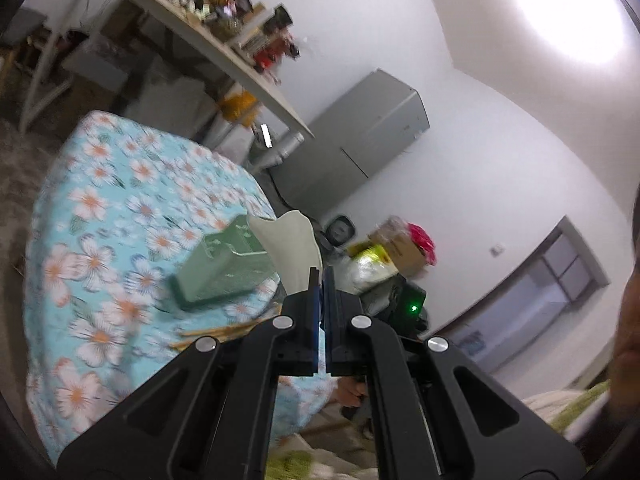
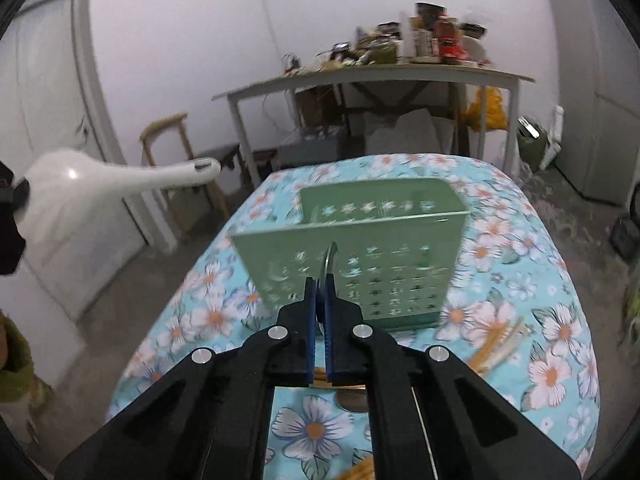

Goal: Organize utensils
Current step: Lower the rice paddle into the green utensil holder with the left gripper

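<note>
- The table [image 2: 520, 216] wears a light blue cloth printed with white and orange flowers; bare grey floor surrounds it.
- Behind it stands a long pale work table [image 2: 360, 76] crowded with jars and small clutter, boxes and bags stowed underneath, a yellow bag [image 2: 486, 110] hanging at its right end.
- A grey refrigerator [image 1: 360, 136] stands against the white wall; a wooden chair [image 2: 168, 136] sits near a white door on the other side.
- The green perforated utensil holder [image 2: 360, 248] stands upright on the cloth, roughly mid-table, its open top showing nothing inside.
- Bamboo chopsticks [image 2: 496, 344] lie loose on the cloth just to the right of the holder; more lie at the near edge under the right gripper.
- The left gripper [image 1: 321, 280] is clenched on a white ladle-like spoon [image 1: 288, 248], held in the air to the left of the table and the holder, handle pointing toward the holder in the right wrist view.
- The right gripper [image 2: 320, 284] is clamped on a thin metal utensil [image 2: 330, 256], probably a spoon seen edge-on, though motion blur leaves that uncertain; it sits directly in front of the holder's near wall, partly hiding it.
</note>
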